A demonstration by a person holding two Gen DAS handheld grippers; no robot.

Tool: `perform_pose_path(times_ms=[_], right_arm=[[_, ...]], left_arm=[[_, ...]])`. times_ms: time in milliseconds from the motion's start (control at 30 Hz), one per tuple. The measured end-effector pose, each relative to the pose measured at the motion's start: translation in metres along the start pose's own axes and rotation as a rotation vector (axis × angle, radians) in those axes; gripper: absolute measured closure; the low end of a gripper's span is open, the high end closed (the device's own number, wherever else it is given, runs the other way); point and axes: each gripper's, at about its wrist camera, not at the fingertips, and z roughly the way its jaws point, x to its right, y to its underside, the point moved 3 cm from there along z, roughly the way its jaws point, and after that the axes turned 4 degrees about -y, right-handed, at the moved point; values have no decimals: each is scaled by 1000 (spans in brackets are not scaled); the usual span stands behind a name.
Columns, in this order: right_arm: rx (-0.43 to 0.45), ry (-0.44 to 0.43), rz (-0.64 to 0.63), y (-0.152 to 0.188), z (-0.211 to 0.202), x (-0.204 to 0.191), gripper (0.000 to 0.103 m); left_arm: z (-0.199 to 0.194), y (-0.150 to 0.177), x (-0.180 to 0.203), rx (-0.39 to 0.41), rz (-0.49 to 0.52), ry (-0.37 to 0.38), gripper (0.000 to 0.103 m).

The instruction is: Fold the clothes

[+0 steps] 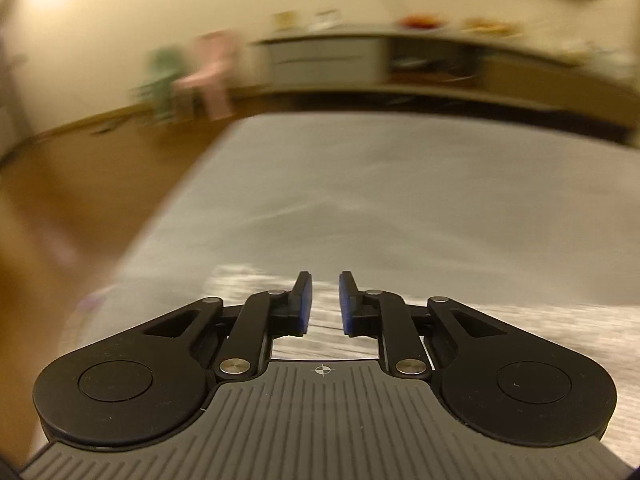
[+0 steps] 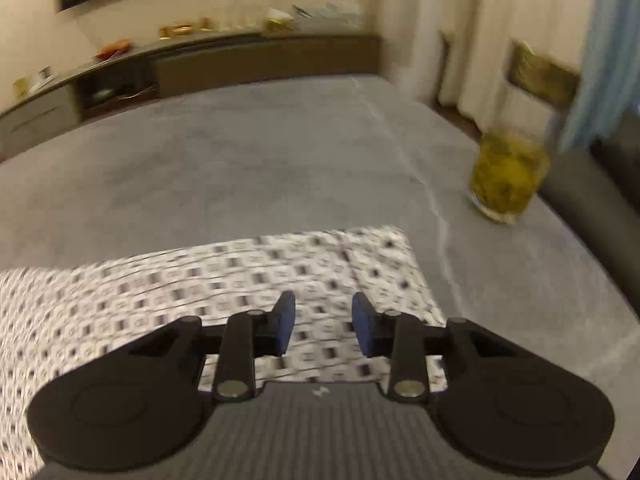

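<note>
I judge folding barely begun: my left gripper (image 1: 323,300) and right gripper (image 2: 323,330), fingers parted and empty, hover over the black-and-white patterned cloth garment (image 2: 240,268) lying flat on the grey bed (image 2: 240,152).

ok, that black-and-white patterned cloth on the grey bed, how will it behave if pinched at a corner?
The black-and-white patterned cloth lies flat on the grey bed, so probably thin, light, floppy: it should drape. A push would likely bunch it.

yellow-green glass (image 2: 506,176) on grey bed (image 2: 240,168), sideboard (image 2: 264,60) behind.
</note>
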Motion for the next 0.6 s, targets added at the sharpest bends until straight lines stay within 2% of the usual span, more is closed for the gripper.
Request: perform_pose_path(times_ms=[67,100,167,200,233,267,400,433,500,533,567,600], right_arm=[[20,-78,-53,-3,-2,-22,62],[19,-125,-69,-2,-5,-32,60],[-4,-188,-106,3,-7,-45,58],[-23,-182,-128,7,-3,-48,58],[-35,-160,-141,10,0,-47,49],[-25,-135,-130,11,2,-41,36],[-33,-45,-37,7,6,-11,35],[-28,-21,-28,5,8,-8,35],[-15,29,-24,5,10,-3,35],[-4,65,-36,5,9,-2,37],[7,100,-48,6,8,-3,47],[29,121,-65,8,1,-7,50]], left_arm=[[-9,13,29,-44,31,145,93],[-9,21,41,-72,52,190,93],[-1,36,52,-113,106,186,93],[3,39,50,-116,115,175,93],[8,41,44,-111,113,163,95],[13,42,38,-105,111,150,95],[32,33,-9,-99,3,30,100],[36,31,-23,-98,-22,-16,93],[42,27,-53,-98,-73,-116,86],[45,26,-68,-99,-99,-167,87],[42,26,-81,-113,-136,-186,89],[37,27,-92,-133,-179,-187,99]])
